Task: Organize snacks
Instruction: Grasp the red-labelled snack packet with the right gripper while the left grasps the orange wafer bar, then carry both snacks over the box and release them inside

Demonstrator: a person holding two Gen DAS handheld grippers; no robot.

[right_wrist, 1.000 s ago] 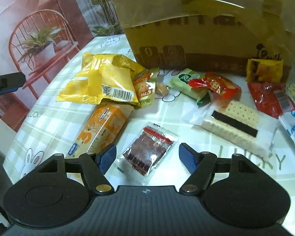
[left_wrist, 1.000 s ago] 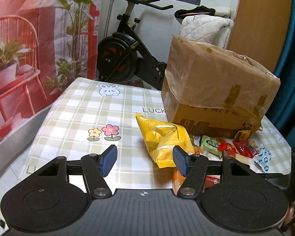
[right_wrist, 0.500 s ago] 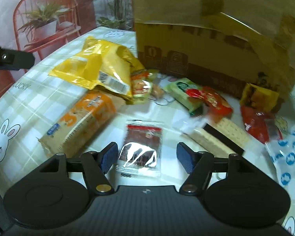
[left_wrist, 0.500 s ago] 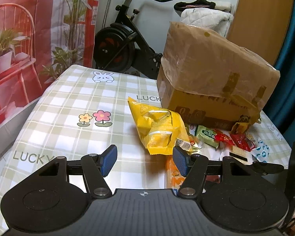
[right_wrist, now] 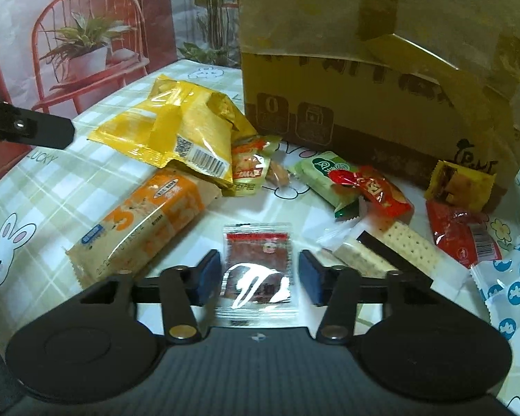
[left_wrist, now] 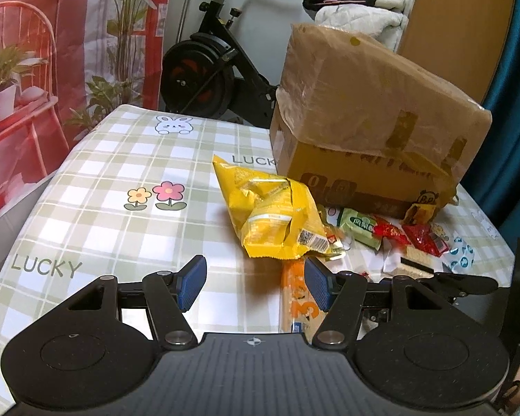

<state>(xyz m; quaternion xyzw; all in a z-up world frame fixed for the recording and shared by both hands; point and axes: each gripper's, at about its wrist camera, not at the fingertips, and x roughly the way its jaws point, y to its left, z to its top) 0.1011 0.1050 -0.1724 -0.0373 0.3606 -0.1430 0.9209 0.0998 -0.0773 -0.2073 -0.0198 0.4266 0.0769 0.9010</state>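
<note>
Closing right tool [right_wrist: 258, 275] around clear red-labelled packet [right_wrist: 256, 267], apparently not yet gripped.

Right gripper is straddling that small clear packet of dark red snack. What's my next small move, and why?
Probably let the closing right gripper finish pinching the small clear packet, then lift. The packet lies flat between the pads, which do not seem to press it yet, apart from the orange biscuit pack and crackers.
</note>
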